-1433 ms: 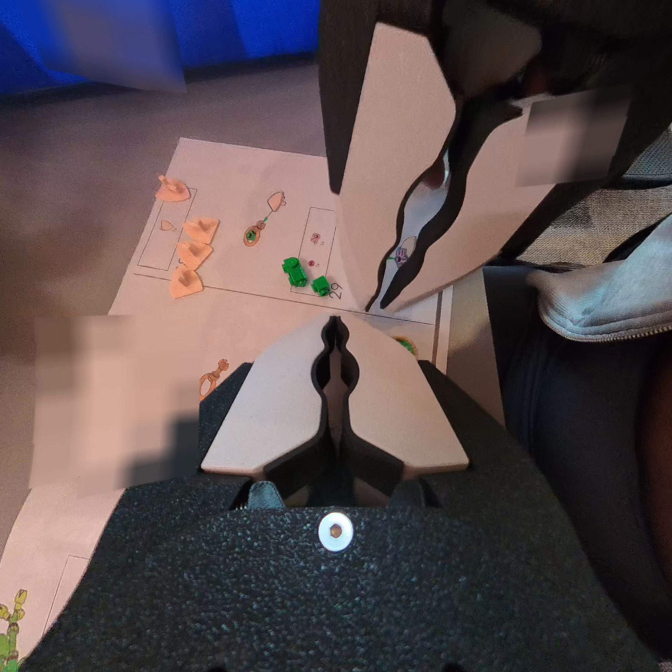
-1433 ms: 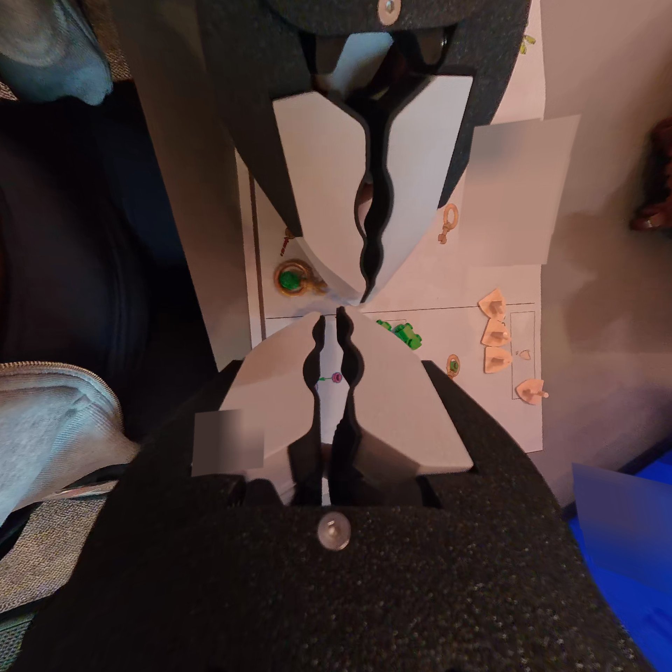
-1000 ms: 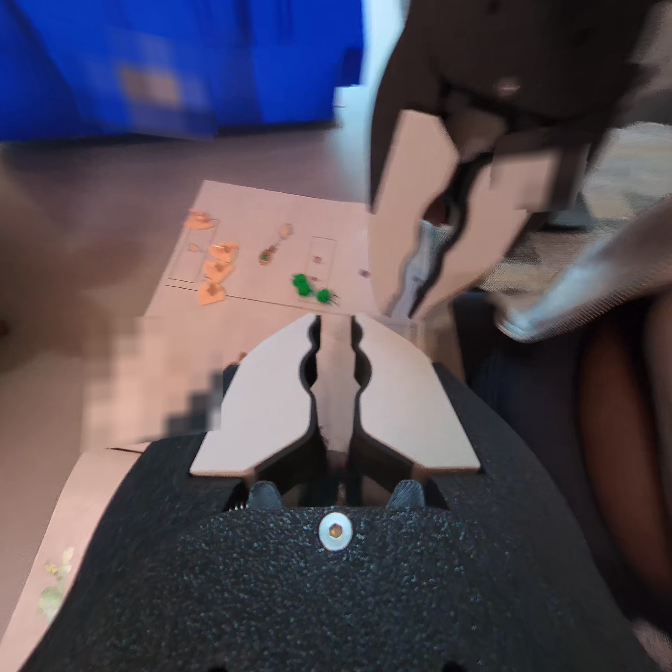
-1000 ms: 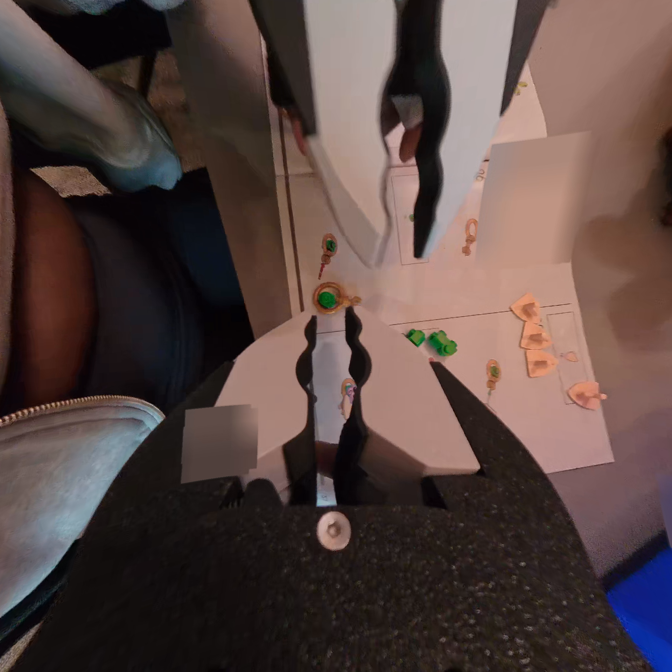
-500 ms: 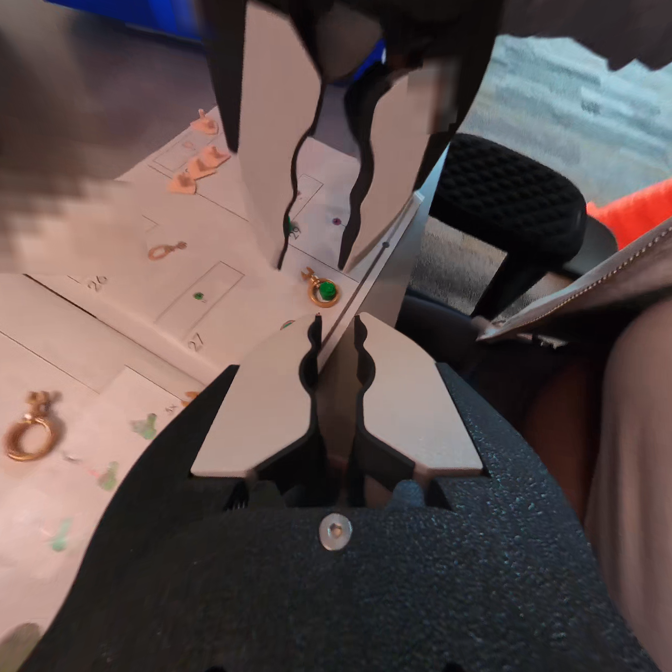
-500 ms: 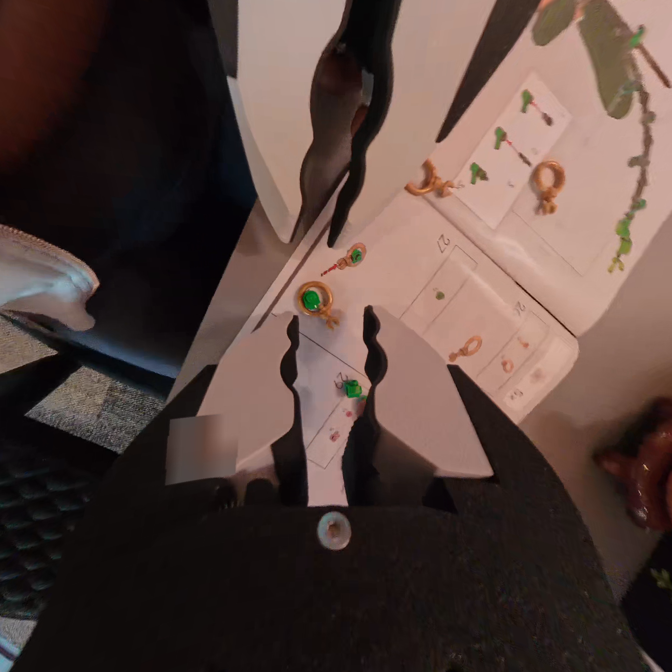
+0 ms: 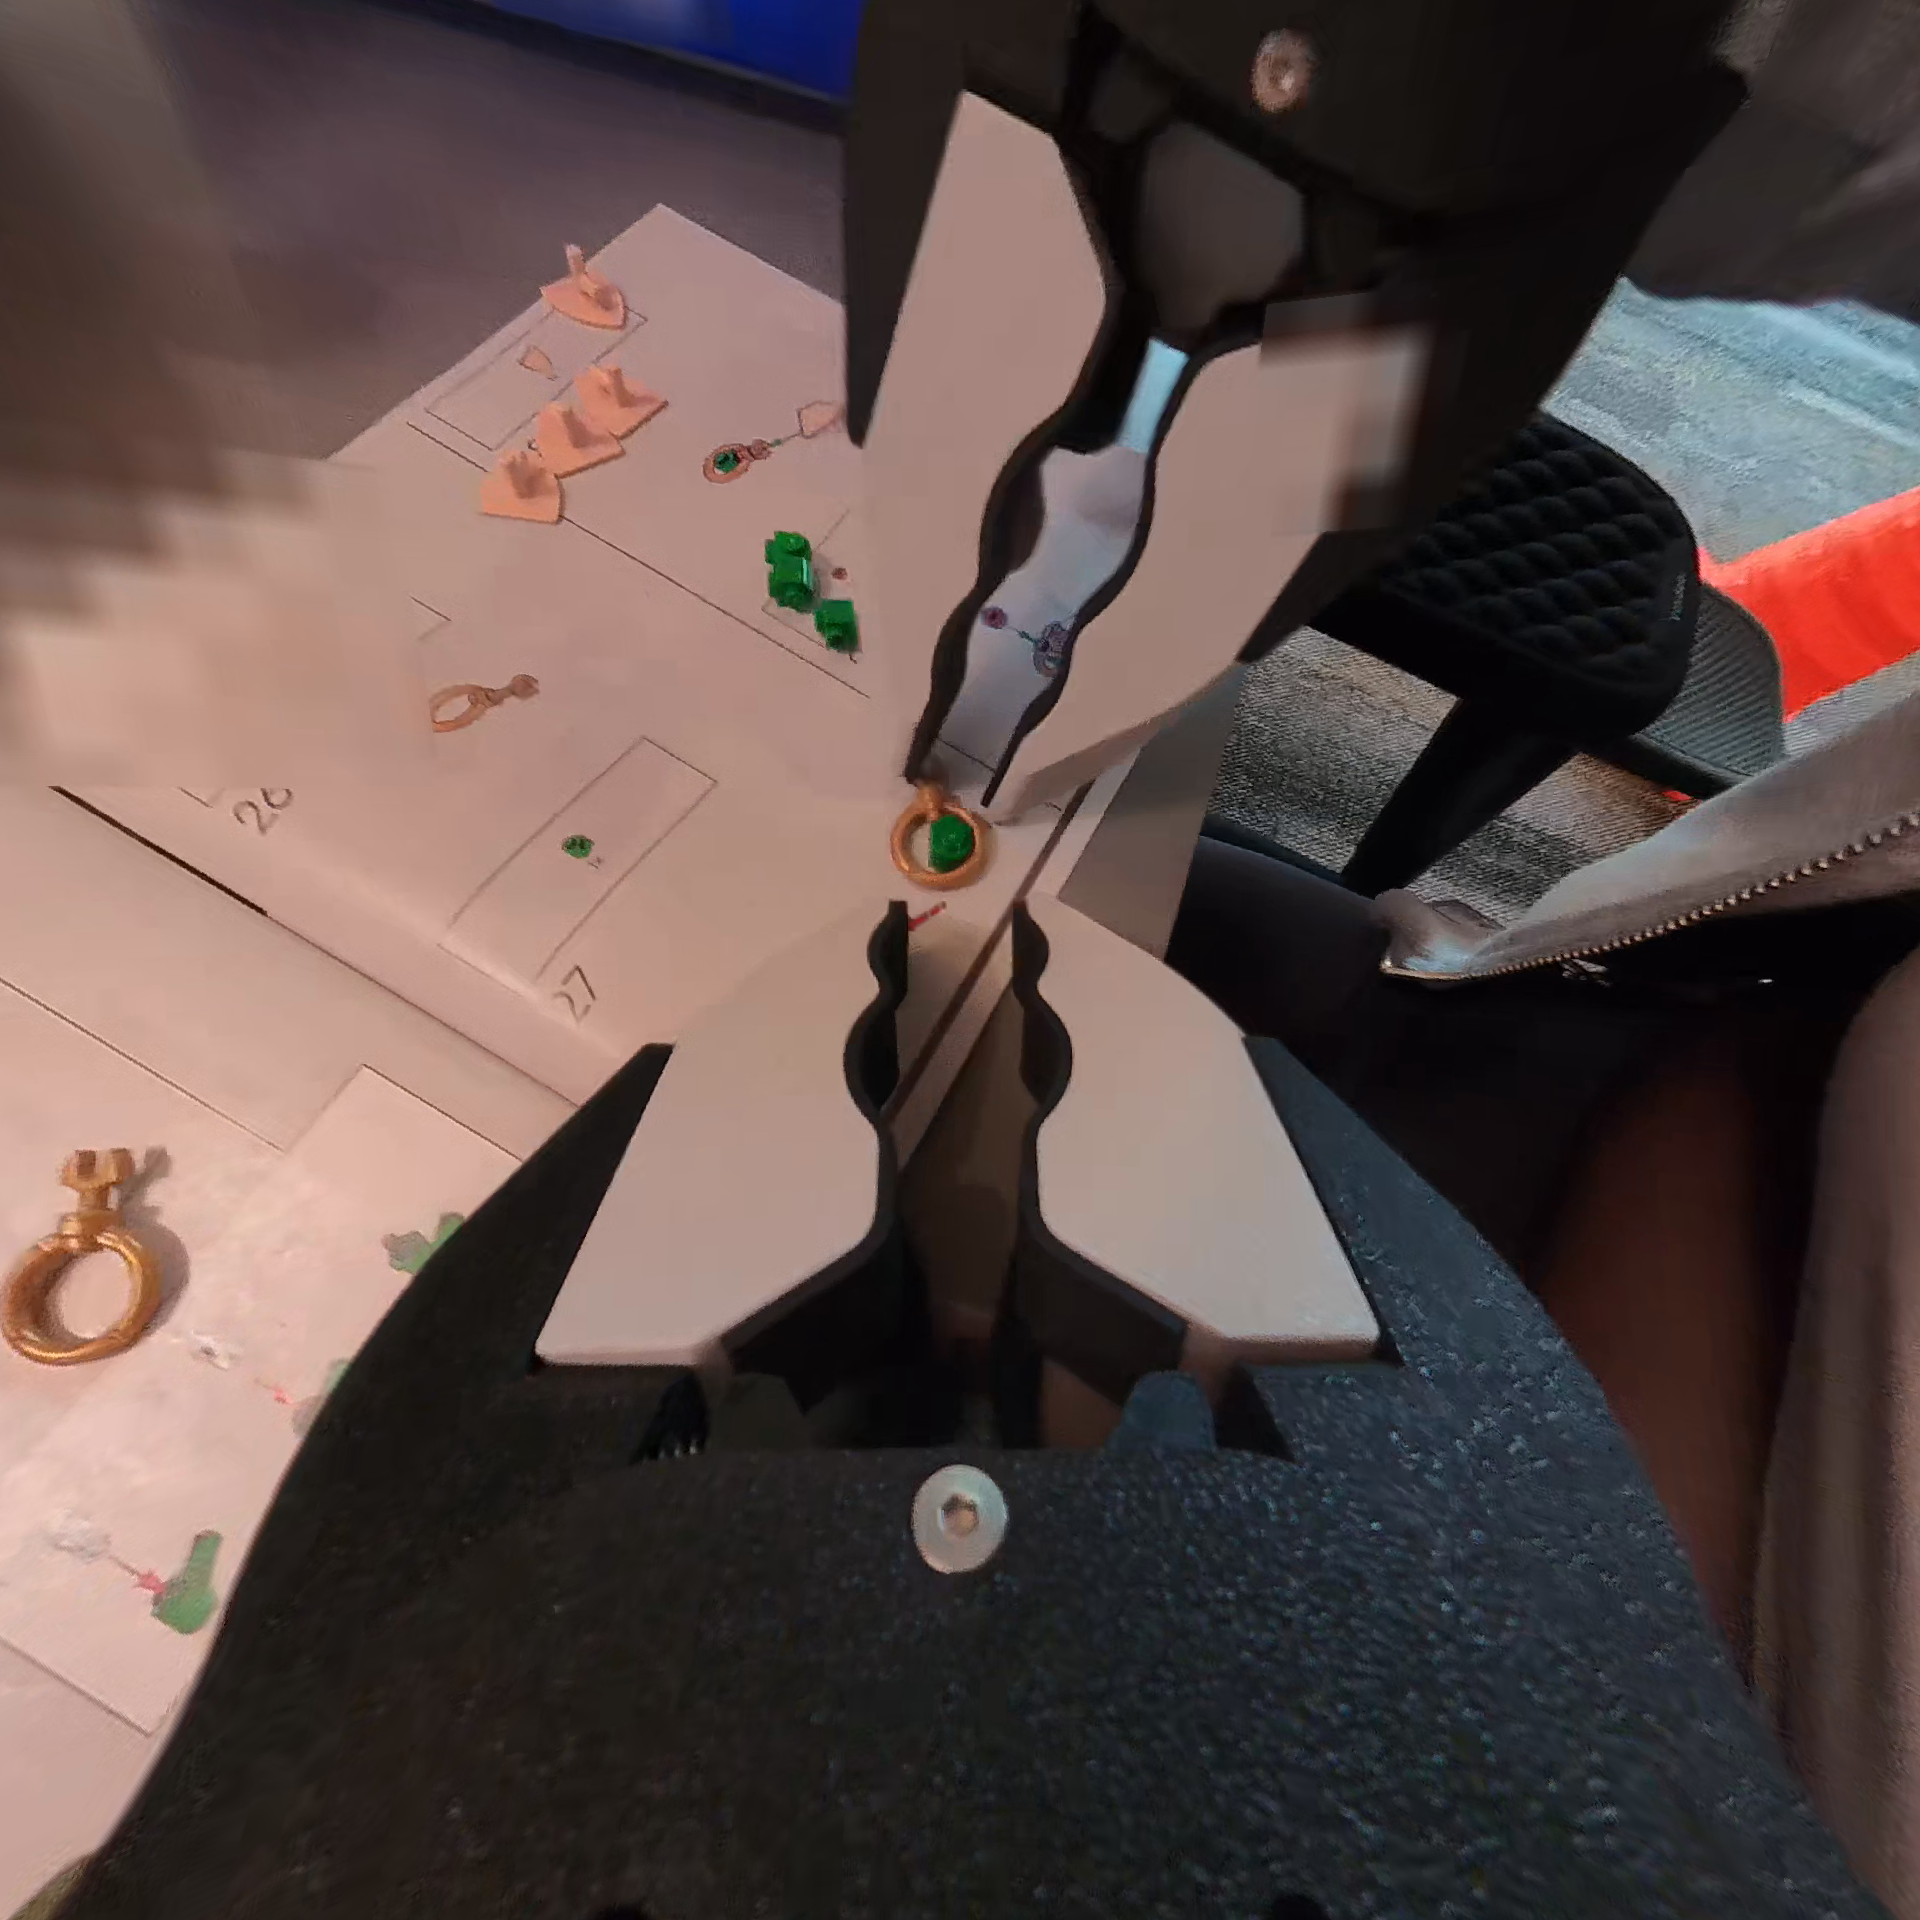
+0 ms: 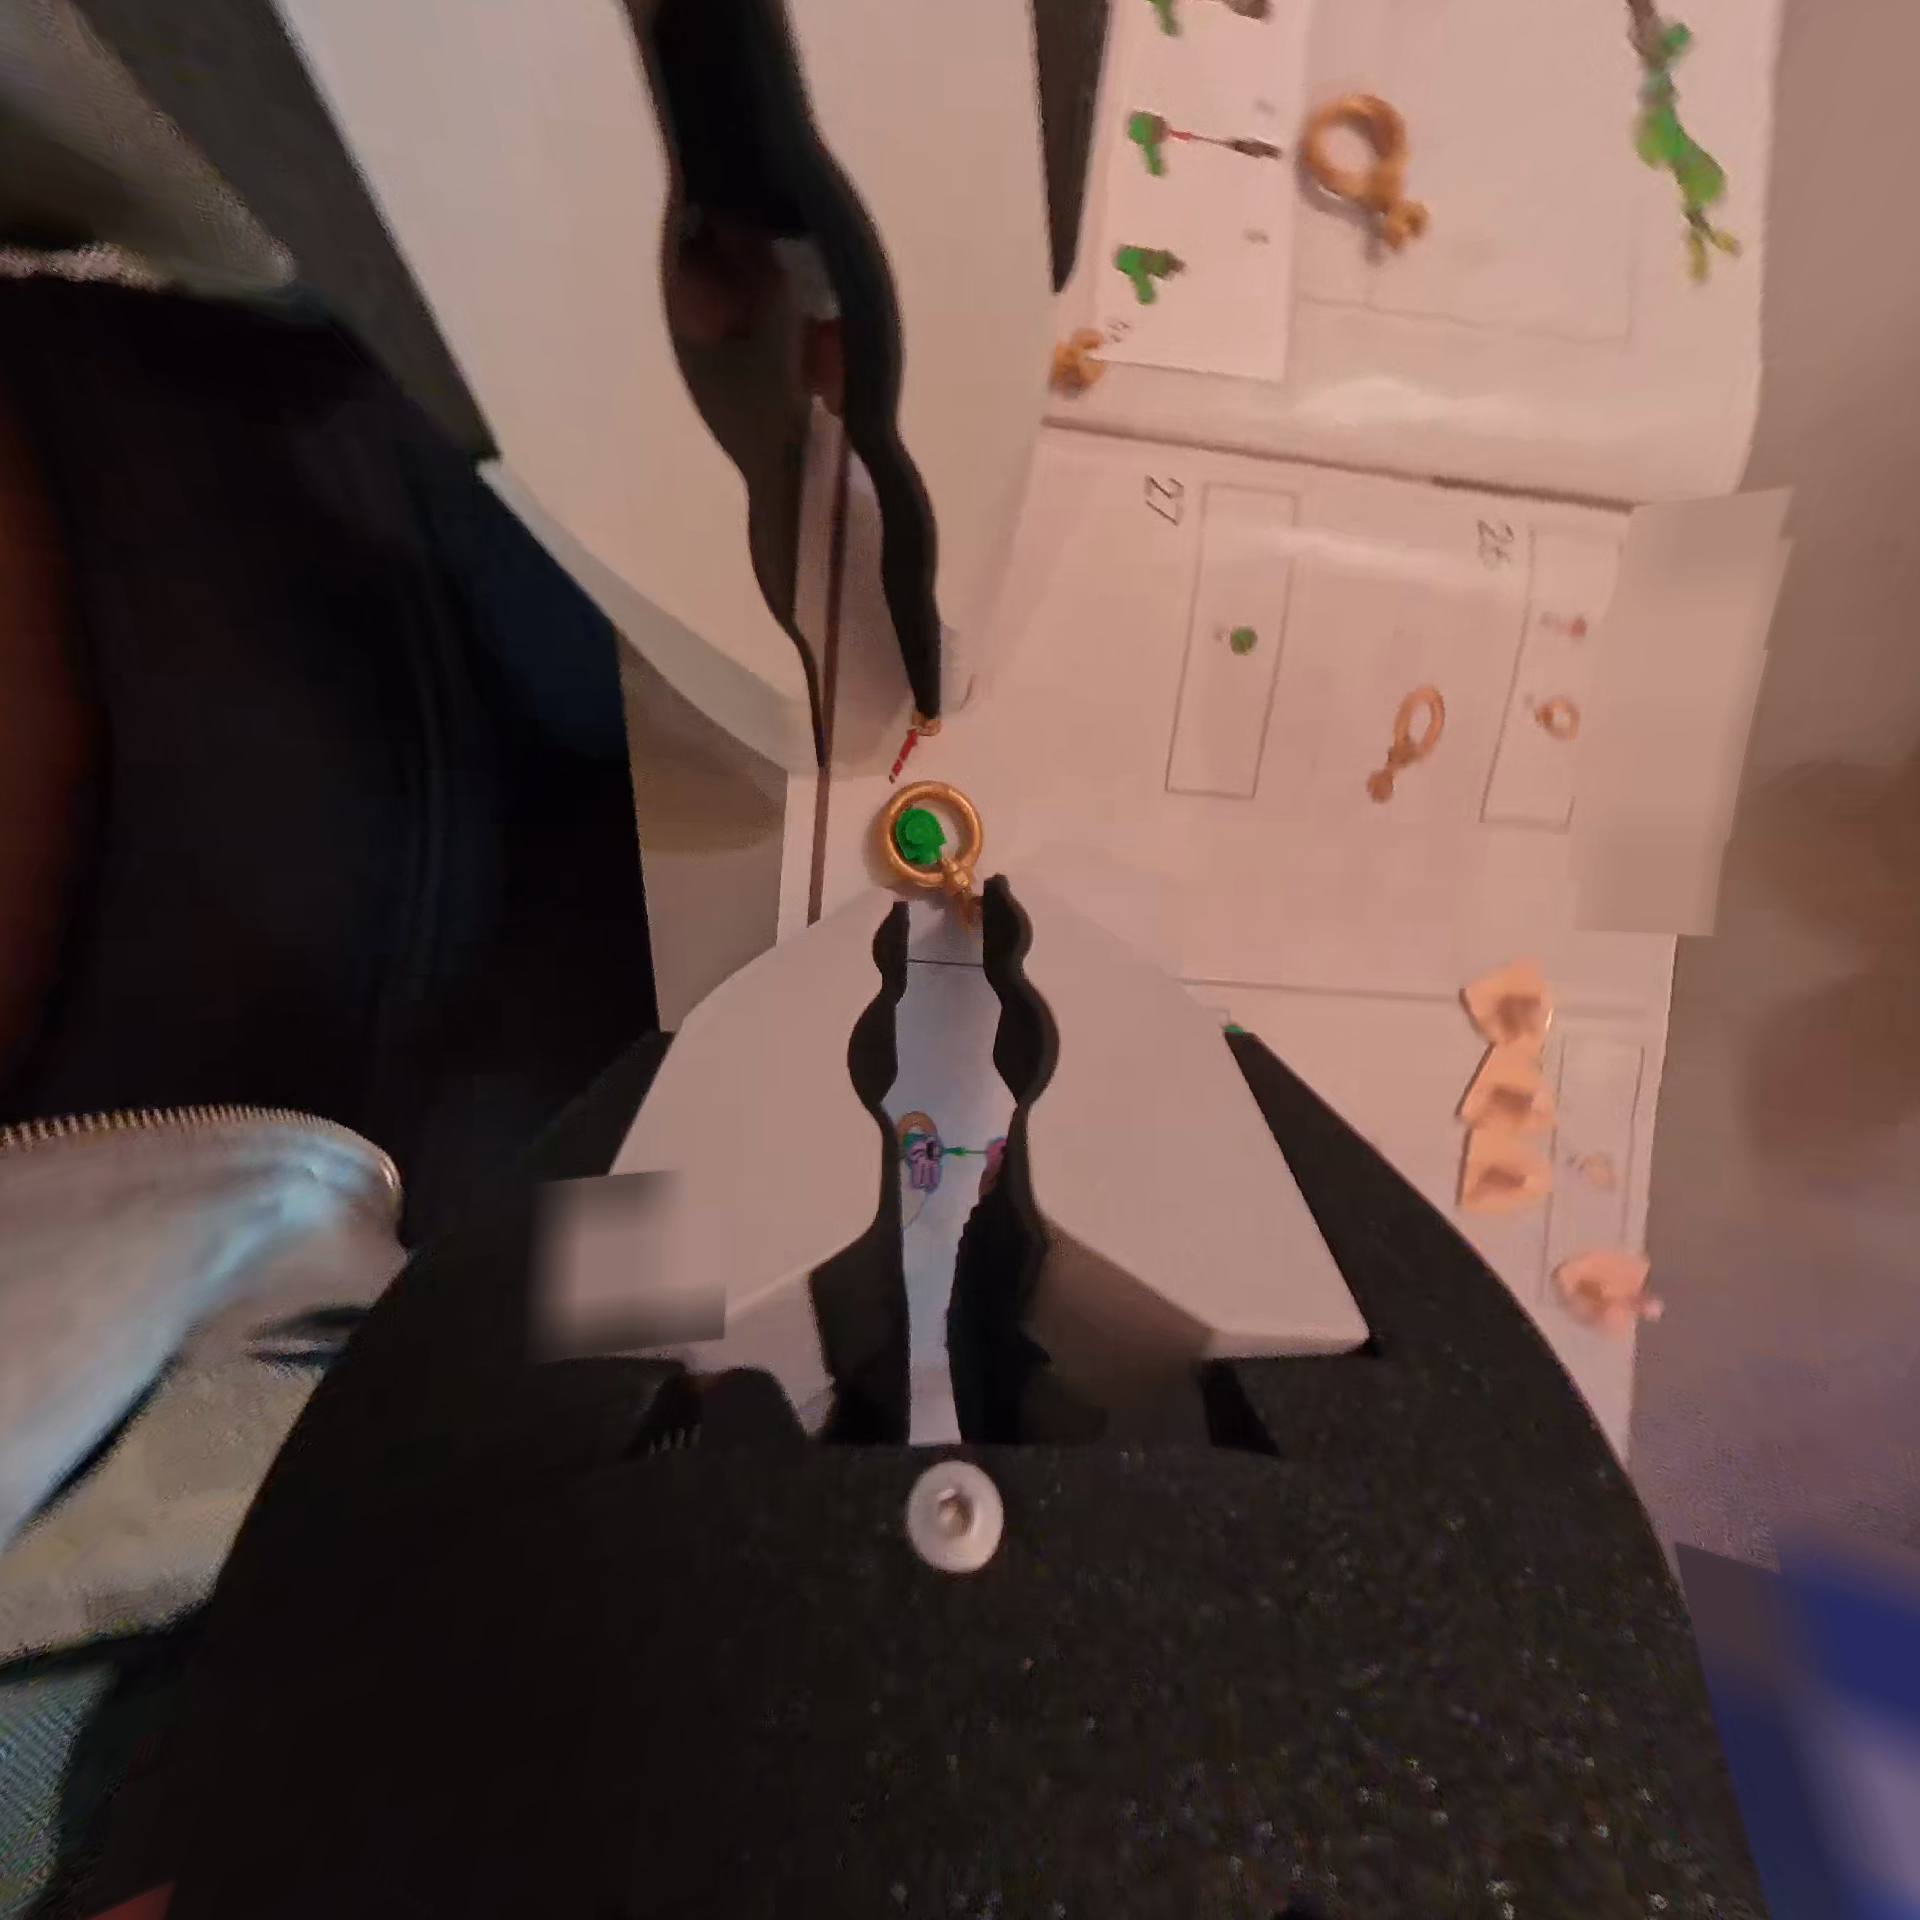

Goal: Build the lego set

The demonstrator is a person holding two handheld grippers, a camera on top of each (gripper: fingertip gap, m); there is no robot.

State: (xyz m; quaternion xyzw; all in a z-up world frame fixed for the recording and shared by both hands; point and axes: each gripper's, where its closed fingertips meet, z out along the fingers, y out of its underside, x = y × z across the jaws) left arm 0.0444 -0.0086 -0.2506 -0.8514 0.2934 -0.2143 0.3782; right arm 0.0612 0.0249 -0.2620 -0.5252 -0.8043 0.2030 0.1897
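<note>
Gold ring w/ a small green stud sitting inside its loop lies flat on the instruction sheet, near the sheet's edge & right between our two sets of tongs. Left tongs point at it from below in the left wrist view, tips just short of the ring, fingers spread w/ a clear gap & nothing between them. Right tongs come in from the opposite side, also parted & empty; one tip is touching or all but touching the ring's little stem, can't tell which.

In the right wrist view the same ring & green stud sit just ahead of the right tongs, the stem pointing into the gap between the tips. Left tongs hang in from the top, blurred.

Elsewhere on the sheet: two loose green pieces close together, well apart from the ring; four peach petal-shaped pieces farther off, three bunched & one a bit apart. A second gold ring lies on a lower page at the left edge. Printed step boxes & small part drawings cover the paper.

The sheet rests on a pale desk. Beyond the desk edge we see a black chair seat, grey carpet & a person's grey zip sleeve.
</note>
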